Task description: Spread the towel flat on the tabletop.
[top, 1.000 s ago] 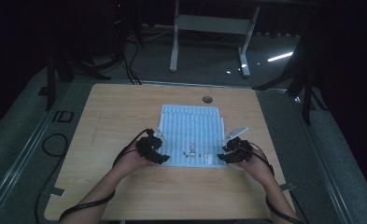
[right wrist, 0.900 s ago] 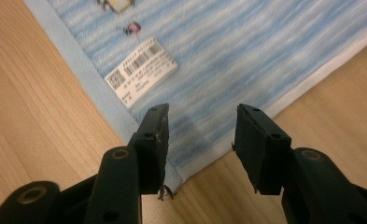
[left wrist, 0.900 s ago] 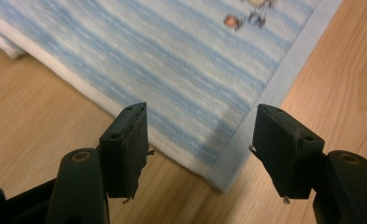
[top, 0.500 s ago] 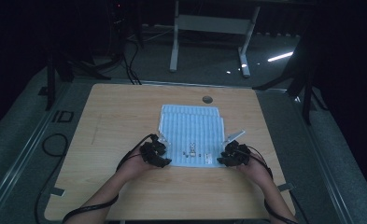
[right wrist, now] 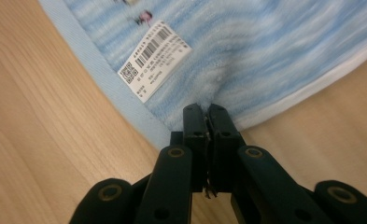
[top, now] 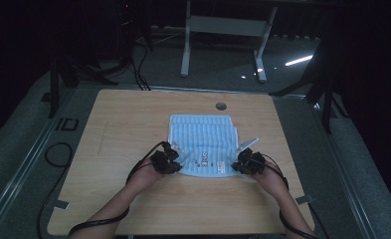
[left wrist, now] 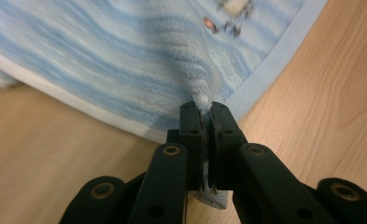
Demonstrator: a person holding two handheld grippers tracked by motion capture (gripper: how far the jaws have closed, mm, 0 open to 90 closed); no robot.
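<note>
towel: light-blue striped towel lies flat mid-table, folded, paler hem along its near edge; near corners at the two grippers
left gripper: left gripper at the towel's near-left corner; in the left gripper view jaws are clamped together on a pinched-up ridge of terry, a scrap of cloth poking out below them
right gripper: right gripper at the near-right corner; in the right gripper view jaws are pressed tight on the corner just inside the hem
label: white barcode label on the towel, just beyond the right jaws, not caught in them
print: small dark motifs on the near strip, between the grippers
table: wooden table, bare around the towel
grommet: round cable hole near the far edge, apart from the towel
surroundings: grey frame legs on the floor beyond the table; cables far-left
obstructions: nothing on the towel or between the grippers; forearms come in from the near edge
</note>
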